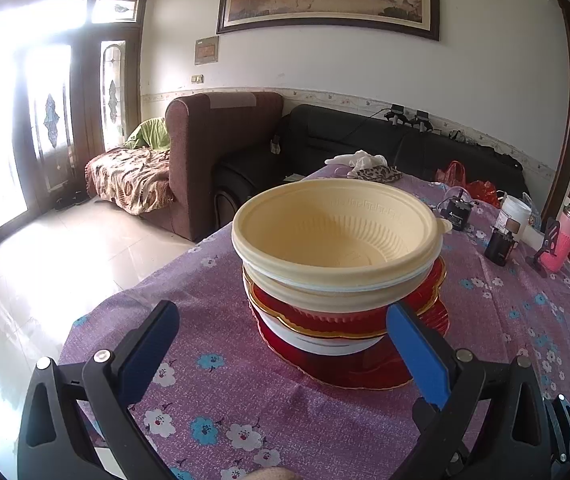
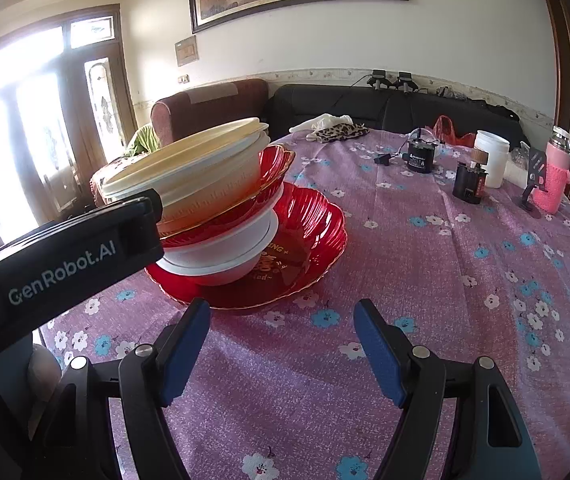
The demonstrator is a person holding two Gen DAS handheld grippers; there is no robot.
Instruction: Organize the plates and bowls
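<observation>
Left gripper (image 1: 281,326) spread, right gripper (image 2: 281,322) spread (both empty), cream bowl (image 1: 337,236) topping stack

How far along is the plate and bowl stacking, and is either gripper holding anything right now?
Mostly done, it seems: cream plastic bowls sit nested on a small red glass plate, over a white bowl, on a large red scalloped plate. In hand: nothing; left gripper and right gripper are open and empty. Left: no loose dishes visible on the purple floral tablecloth; the stack leans, so perhaps straightening.
</observation>
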